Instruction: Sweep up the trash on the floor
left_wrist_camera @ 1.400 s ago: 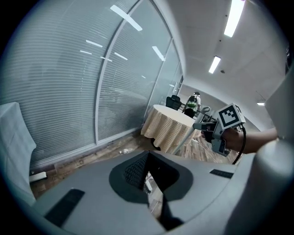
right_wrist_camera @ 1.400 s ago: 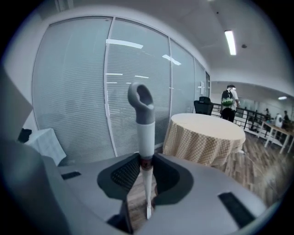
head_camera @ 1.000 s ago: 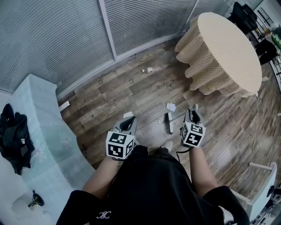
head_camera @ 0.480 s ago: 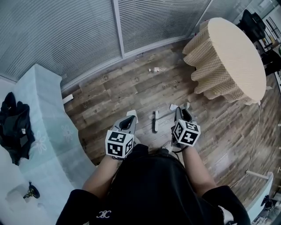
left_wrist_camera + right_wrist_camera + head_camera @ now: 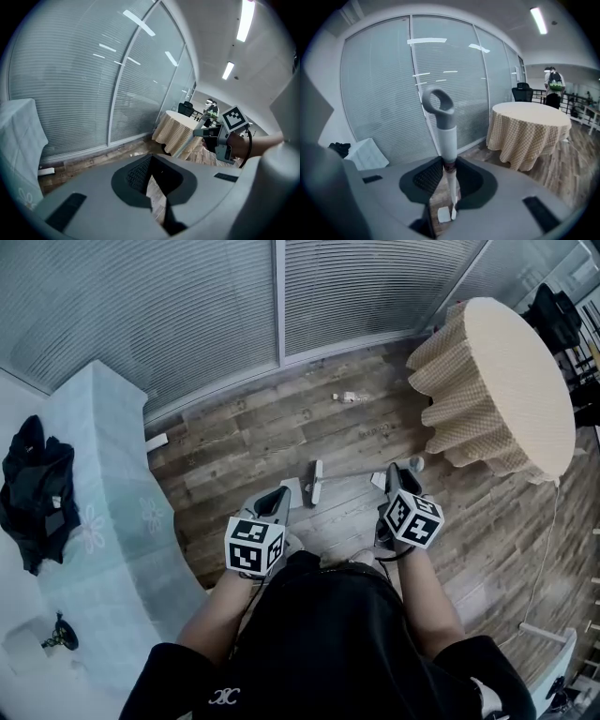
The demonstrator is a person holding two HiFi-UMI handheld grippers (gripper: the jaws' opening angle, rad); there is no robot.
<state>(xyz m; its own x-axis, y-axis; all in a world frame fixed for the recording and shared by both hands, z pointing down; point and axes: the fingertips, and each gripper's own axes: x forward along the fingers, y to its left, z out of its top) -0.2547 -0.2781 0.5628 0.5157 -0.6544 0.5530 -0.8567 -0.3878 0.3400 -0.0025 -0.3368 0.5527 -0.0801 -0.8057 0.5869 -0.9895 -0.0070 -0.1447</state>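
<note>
My right gripper [image 5: 395, 474] is shut on the white handle of a broom [image 5: 361, 473]; the shaft slants left to the broom head [image 5: 316, 482] on the wood floor. In the right gripper view the grey loop-ended handle [image 5: 442, 117] rises between the jaws of the right gripper [image 5: 449, 187]. Below it lies a white paper scrap [image 5: 444, 214]. My left gripper [image 5: 275, 495] is shut with nothing in it, just beside a white paper scrap [image 5: 292, 491]. Another scrap [image 5: 378, 480] lies by the right gripper, and small trash [image 5: 347, 397] lies farther off near the glass wall.
A round table with a checked cloth [image 5: 506, 381] stands at the right. A pale covered bench [image 5: 103, 493] with black clothing [image 5: 37, 488] runs along the left. A blinds-covered glass wall [image 5: 234, 306] closes the far side, with a white piece [image 5: 156, 441] at its foot.
The broom head has swung left across the floor, from near my right gripper toward my left one. The view has turned a little right to left; the left gripper has barely moved.
</note>
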